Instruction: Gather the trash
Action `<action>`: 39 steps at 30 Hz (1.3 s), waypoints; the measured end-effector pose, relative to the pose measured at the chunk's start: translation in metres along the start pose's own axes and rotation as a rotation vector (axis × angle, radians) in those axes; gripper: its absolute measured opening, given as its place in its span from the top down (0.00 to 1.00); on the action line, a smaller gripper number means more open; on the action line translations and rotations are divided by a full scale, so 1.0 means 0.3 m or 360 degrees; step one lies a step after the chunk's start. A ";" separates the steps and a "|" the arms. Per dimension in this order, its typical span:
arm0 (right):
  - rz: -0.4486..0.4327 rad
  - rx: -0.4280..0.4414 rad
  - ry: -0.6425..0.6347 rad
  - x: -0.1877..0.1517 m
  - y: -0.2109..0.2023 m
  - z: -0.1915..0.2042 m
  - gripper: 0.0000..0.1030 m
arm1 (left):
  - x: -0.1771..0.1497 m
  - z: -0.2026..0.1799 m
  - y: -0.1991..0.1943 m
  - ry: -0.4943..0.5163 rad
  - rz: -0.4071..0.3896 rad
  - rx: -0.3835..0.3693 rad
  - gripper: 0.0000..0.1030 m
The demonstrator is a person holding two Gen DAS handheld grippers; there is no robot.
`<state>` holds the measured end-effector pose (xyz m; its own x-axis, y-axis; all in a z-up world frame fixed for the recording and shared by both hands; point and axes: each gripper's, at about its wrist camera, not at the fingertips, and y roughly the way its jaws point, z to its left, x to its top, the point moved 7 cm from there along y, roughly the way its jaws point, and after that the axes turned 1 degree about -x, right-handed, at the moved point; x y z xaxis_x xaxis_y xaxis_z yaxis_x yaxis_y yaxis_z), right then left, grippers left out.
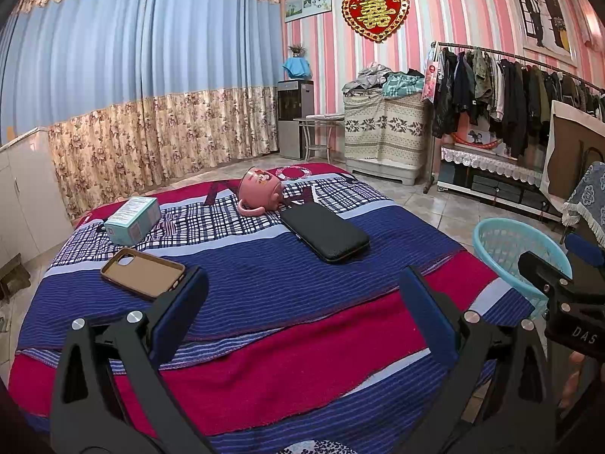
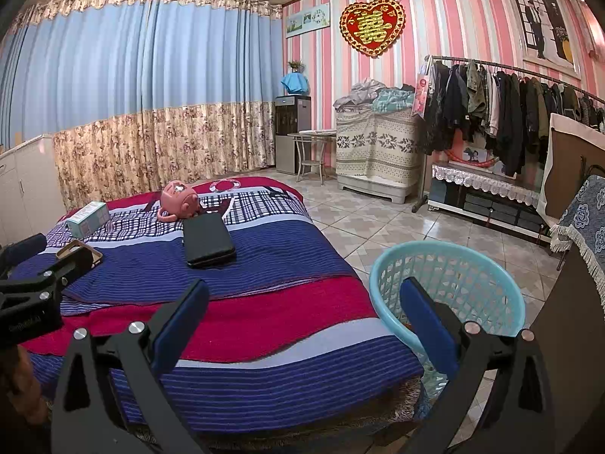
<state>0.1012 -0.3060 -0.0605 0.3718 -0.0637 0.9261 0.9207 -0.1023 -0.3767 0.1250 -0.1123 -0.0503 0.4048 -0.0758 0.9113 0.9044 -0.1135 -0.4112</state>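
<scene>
Both tools, left [image 1: 302,310] and right [image 2: 302,314], hung released; we judged the next move: grasp the box [image 1: 132,220] for the basket [image 2: 446,295].

I see a bed [image 1: 264,295] under a striped blue and red blanket. On it lie a small teal box [image 1: 133,220], a tipped pink cup [image 1: 261,193], a black wallet [image 1: 325,232] and a brown phone case [image 1: 143,273]. A teal basket [image 2: 448,295] stands on the tiled floor [image 2: 397,227] beside the bed.

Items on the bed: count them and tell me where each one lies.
4. A light-blue box at the far left, a pink cup tipped over at the far middle, a black wallet just in front of the cup, and a brown phone case near left. Nothing appears hidden.
</scene>
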 end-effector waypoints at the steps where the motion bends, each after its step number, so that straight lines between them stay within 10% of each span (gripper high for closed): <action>1: 0.0000 -0.0001 -0.0001 -0.002 0.000 0.003 0.04 | 0.001 -0.001 0.000 0.0001 -0.0001 0.0000 0.05; 39: -0.0007 0.0000 -0.0003 0.001 -0.001 0.000 0.04 | 0.016 0.005 -0.006 0.0002 -0.0014 0.0005 0.05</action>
<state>0.1010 -0.3060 -0.0600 0.3681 -0.0612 0.9278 0.9222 -0.1028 -0.3727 0.1256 -0.1109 -0.0451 0.3964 -0.0757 0.9149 0.9085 -0.1113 -0.4028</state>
